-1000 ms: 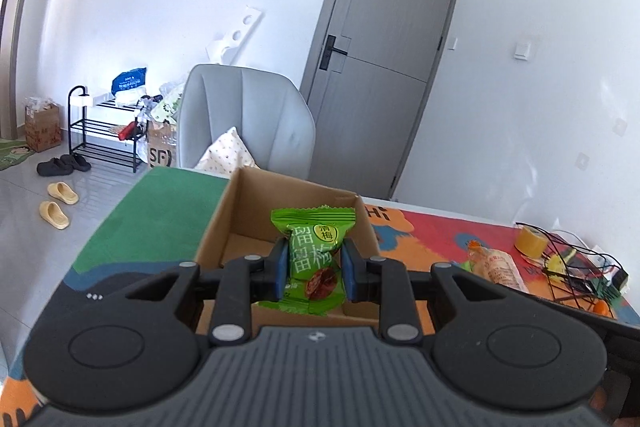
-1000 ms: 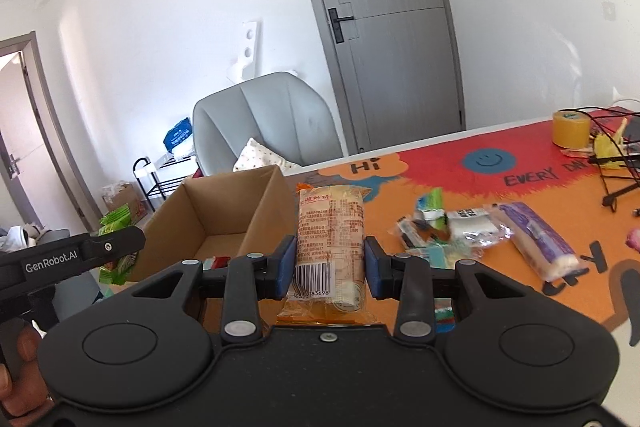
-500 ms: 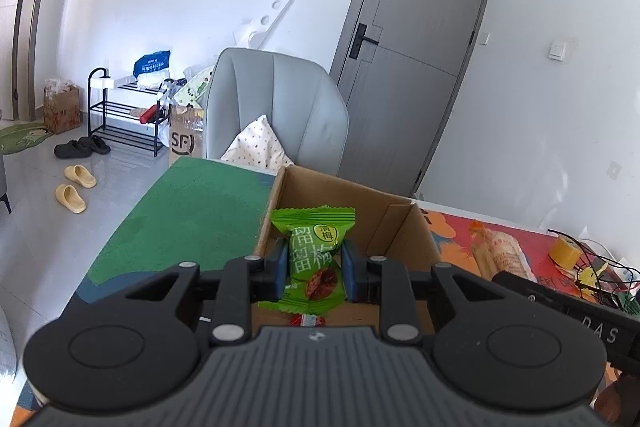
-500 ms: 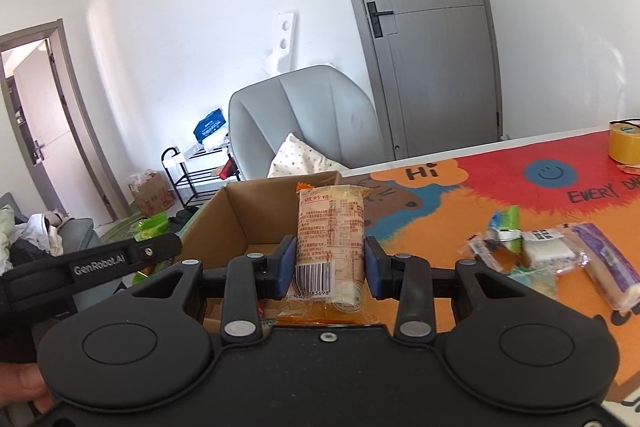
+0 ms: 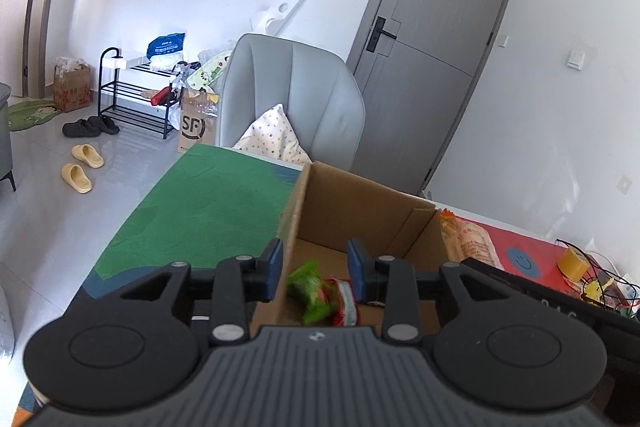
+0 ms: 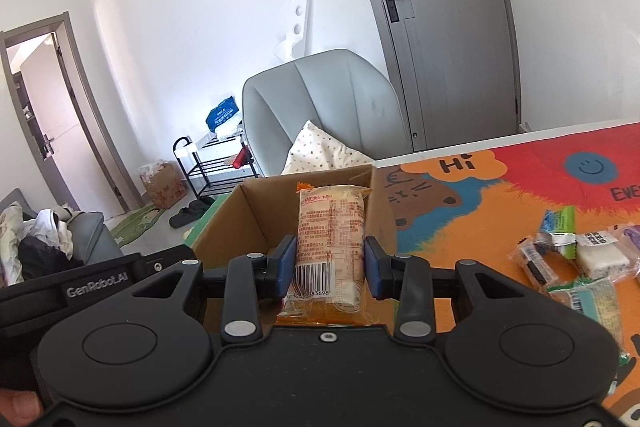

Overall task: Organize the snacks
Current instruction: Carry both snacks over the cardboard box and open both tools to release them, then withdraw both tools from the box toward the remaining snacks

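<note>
We're opening the left gripper (image 5: pixel 315 269) and the green snack packet (image 5: pixel 310 289) is dropping into the brown cardboard box (image 5: pixel 352 199) below. Our right gripper (image 6: pixel 331 267) is clamping the long orange-wrapped cake (image 6: pixel 330 247) over the box; releasing near its right wall could spill it onto the counter (image 6: pixel 500 195).

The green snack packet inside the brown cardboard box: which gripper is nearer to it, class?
Left. The left gripper, jaws opening, hangs just above the green snack packet in the brown cardboard box. The right gripper holds an orange-wrapped cake pack at the box's other side.
</note>
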Action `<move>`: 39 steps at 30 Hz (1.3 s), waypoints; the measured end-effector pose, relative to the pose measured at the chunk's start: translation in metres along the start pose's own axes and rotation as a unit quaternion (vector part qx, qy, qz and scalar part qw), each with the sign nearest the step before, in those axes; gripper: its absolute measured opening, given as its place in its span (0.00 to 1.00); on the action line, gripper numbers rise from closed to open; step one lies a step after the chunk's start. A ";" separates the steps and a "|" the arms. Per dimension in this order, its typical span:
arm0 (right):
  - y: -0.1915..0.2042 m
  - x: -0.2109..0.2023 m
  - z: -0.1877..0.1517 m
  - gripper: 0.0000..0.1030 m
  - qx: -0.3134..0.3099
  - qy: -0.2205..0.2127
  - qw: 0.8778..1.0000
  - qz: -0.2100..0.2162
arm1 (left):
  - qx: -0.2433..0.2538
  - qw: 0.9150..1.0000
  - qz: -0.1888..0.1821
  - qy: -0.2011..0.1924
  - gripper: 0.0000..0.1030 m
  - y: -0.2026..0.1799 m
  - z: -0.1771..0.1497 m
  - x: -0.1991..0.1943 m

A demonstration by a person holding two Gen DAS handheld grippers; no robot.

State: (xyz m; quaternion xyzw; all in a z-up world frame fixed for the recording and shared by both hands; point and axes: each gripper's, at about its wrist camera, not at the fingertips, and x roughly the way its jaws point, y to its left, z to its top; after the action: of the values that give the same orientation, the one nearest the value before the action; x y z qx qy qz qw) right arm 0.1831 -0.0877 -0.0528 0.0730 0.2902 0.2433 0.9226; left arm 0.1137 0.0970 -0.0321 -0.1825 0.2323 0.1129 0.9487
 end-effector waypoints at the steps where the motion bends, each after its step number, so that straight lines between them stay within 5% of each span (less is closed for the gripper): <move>1: 0.001 0.002 0.000 0.36 0.000 0.000 1.000 0.001 | -0.001 1.000 0.003 -0.001 0.37 0.001 0.000 -0.001; 11: -0.005 -0.004 -0.002 0.55 0.014 -0.003 1.000 0.003 | -0.011 0.999 0.022 -0.026 0.80 0.004 0.000 -0.015; 25: -0.039 -0.049 -0.006 0.73 0.037 -0.025 0.999 -0.007 | -0.015 0.999 0.044 -0.021 0.88 -0.011 -0.006 -0.023; 39: -0.076 -0.096 -0.015 0.96 0.058 -0.035 0.997 -0.045 | 0.006 0.999 0.021 -0.030 0.96 -0.038 -0.017 -0.048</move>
State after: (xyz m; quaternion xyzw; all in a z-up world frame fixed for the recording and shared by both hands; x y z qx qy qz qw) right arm 0.1372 -0.2010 -0.0378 0.1221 0.2741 0.1816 0.9365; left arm 0.0769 0.0495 -0.0119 -0.1681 0.2081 0.1372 0.9537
